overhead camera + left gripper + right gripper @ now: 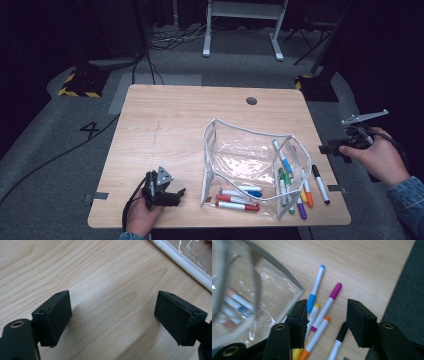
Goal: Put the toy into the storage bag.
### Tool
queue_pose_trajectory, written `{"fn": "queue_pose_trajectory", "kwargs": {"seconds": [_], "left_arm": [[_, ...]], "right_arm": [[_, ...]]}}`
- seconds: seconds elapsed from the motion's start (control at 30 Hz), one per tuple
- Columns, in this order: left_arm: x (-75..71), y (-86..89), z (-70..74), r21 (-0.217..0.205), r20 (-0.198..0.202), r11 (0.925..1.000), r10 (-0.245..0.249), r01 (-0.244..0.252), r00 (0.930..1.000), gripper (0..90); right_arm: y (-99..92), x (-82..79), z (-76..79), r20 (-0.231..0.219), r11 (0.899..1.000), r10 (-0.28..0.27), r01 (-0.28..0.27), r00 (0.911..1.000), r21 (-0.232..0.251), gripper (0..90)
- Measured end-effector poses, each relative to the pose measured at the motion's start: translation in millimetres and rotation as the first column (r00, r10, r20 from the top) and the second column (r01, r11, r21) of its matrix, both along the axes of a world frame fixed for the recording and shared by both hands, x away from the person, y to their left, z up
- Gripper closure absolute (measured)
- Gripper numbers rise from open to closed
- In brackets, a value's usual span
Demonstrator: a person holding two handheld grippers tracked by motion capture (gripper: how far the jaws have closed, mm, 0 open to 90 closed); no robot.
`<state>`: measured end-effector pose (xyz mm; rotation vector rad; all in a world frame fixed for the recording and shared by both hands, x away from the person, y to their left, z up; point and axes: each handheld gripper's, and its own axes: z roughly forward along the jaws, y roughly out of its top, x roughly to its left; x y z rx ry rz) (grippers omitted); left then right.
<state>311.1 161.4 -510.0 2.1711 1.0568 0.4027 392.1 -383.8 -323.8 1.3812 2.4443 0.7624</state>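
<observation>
- Left gripper point(176, 192) rests spread on the table point(175, 120), beside the clear pouch point(245, 160).
- Right gripper point(327, 315), spread and empty, hangs above loose markers point(325, 306) just beside the pouch wall.

You get an evenly lit table point(175, 115) against dark surroundings, glare on the clear pouch point(245, 155), which blurs close up.

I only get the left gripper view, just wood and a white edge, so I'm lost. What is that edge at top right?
Observer: The rim of a clear pouch, standing open on the table.
Operator: Anything in it?
Observer: Several markers, with a red marker near the front.
Operator: Any outside?
Observer: Yes, a black marker lies at its right among others.
Operator: And the right gripper?
Observer: The right gripper is open above an orange marker.
</observation>
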Motion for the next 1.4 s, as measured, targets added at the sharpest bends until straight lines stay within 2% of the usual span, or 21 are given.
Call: {"fn": "queue_pose_trajectory", "kwargs": {"seconds": [0.13,0.33,0.5,0.57,0.63,0.7,0.8,0.9,0.97,1.07,1.13,1.2,1.3,1.4], "left_arm": [[0.1,0.0,0.0,0.000,0.001,1.0000,-0.001,0.001,1.0000,14.7],[0.0,0.0,0.0,0.000,0.000,1.0000,-0.001,0.001,1.0000,14.7],[0.1,0.0,0.0,0.000,0.001,1.0000,-0.001,0.001,1.0000,14.7],[0.0,0.0,0.0,0.000,0.000,1.0000,0.000,0.000,1.0000,14.7],[0.0,0.0,0.0,0.000,0.000,1.0000,-0.001,0.001,1.0000,14.7],[0.1,0.0,0.0,0.000,0.001,1.0000,-0.001,0.001,1.0000,14.7],[0.0,0.0,0.0,0.000,0.000,1.0000,-0.001,0.001,1.0000,14.7],[0.0,0.0,-0.1,0.001,0.001,1.0000,-0.001,0.001,1.0000,14.7],[0.0,0.0,0.0,0.000,0.000,1.0000,-0.001,0.001,1.0000,14.7],[0.0,0.0,0.0,0.000,0.001,1.0000,0.001,-0.001,1.0000,14.7],[0.0,0.0,0.0,0.000,0.000,1.0000,-0.001,0.001,1.0000,14.7],[0.0,0.0,0.0,0.000,0.000,1.0000,-0.001,0.001,1.0000,14.7],[0.0,0.0,0.0,0.000,0.000,1.0000,-0.001,0.001,1.0000,14.7],[0.1,0.0,0.0,0.000,0.000,1.0000,-0.001,0.001,1.0000,14.7]], "right_arm": [[-14.2,0.2,-22.7,-0.046,0.999,-0.048,0.047,0.9978,-0.016,55.3],[-27.5,2.2,-58.2,-0.118,0.993,-0.108,0.102,0.9871,-0.057,57.6],[-30.9,-0.2,-97.2,-0.240,0.988,-0.137,0.116,0.9610,-0.102,58.9],[-30.7,-1.4,-112.6,-0.276,0.985,-0.150,0.119,0.9493,-0.125,59.8],[-31.0,-1.3,-122.1,-0.295,0.984,-0.158,0.124,0.9423,-0.130,61.1],[-29.8,-0.7,-127.5,-0.311,0.982,-0.174,0.140,0.9343,-0.130,62.5],[-27.9,0.6,-132.8,-0.323,0.978,-0.188,0.149,0.9276,-0.143,64.9],[-24.2,1.6,-140.4,-0.341,0.976,-0.185,0.133,0.9217,-0.170,68.1],[-21.9,2.2,-140.2,-0.328,0.971,-0.195,0.135,0.9244,-0.195,71.6],[-21.4,3.0,-140.1,-0.328,0.964,-0.216,0.149,0.9197,-0.220,76.9],[-23.9,4.2,-140.3,-0.318,0.964,-0.218,0.154,0.9227,-0.216,77.1],[-26.9,4.0,-139.8,-0.322,0.965,-0.224,0.165,0.9198,-0.202,77.2],[-29.7,2.9,-133.0,-0.323,0.973,-0.217,0.177,0.9213,-0.150,77.1],[-30.6,2.4,-117.3,-0.300,0.980,-0.192,0.168,0.9344,-0.105,77.1]]}}
